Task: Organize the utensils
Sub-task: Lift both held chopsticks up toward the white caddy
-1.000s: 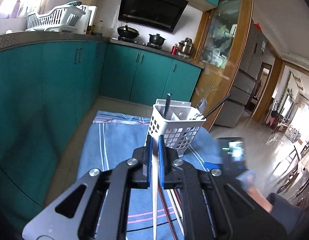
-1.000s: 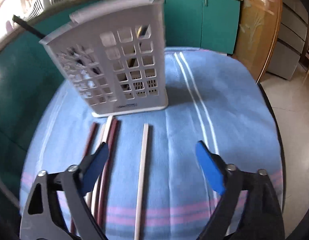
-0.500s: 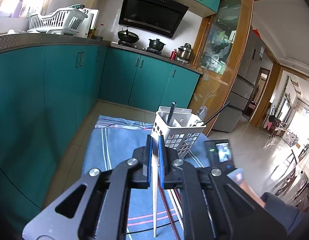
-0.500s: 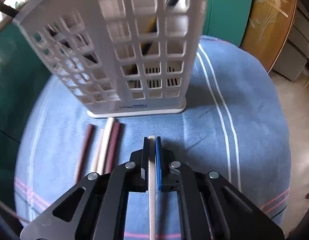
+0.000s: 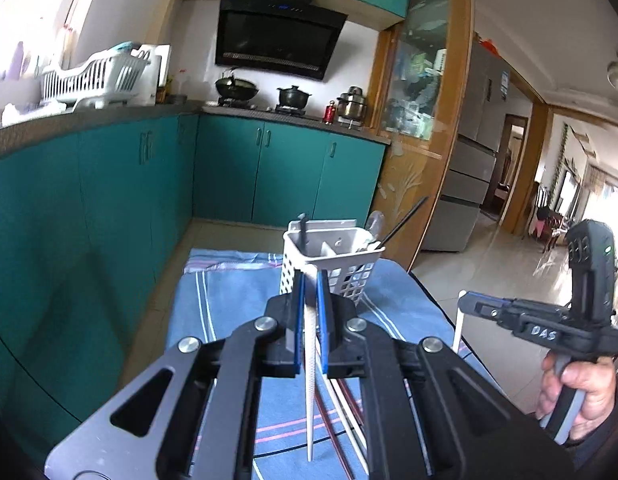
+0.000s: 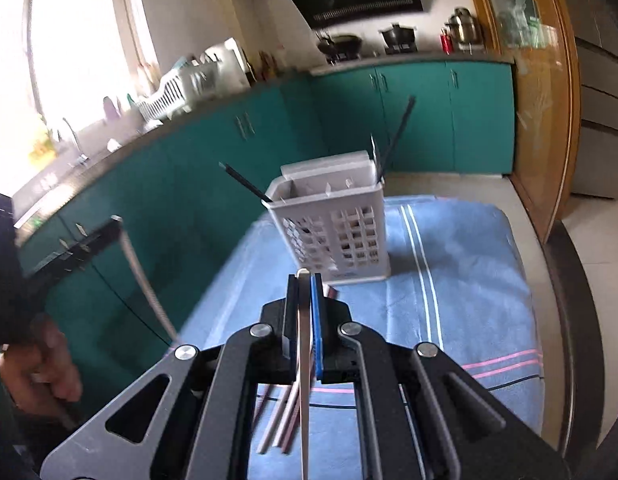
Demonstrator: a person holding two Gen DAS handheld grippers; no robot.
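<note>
- Two-handed, gripped one chopstick per gripper above the blue striped cloth [image 6: 449, 280] spread over the worktop [image 6: 567, 272].
- Pressed the left gripper's [image 5: 311, 280] blue-padded jaws together on a white chopstick [image 5: 310, 380], its long end hanging down toward the camera.
- Pinched a pale chopstick [image 6: 305, 380] the same way in the right gripper [image 6: 305, 280], jaws nearly touching, stick tip poking just past the pads.
- Held both sticks clear of the cloth, short of the white utensil holder [image 6: 341, 216].
- Found the holder upright at the cloth's far end, with black chopsticks [image 6: 397, 136] leaning out of its compartments.
- Left the spare chopsticks [image 6: 281, 420], reddish and pale, lying side by side on the cloth below the jaws, near the holder's base.
- Caught the right hand [image 5: 581, 384] around its handle at the edge of the left wrist view.
</note>
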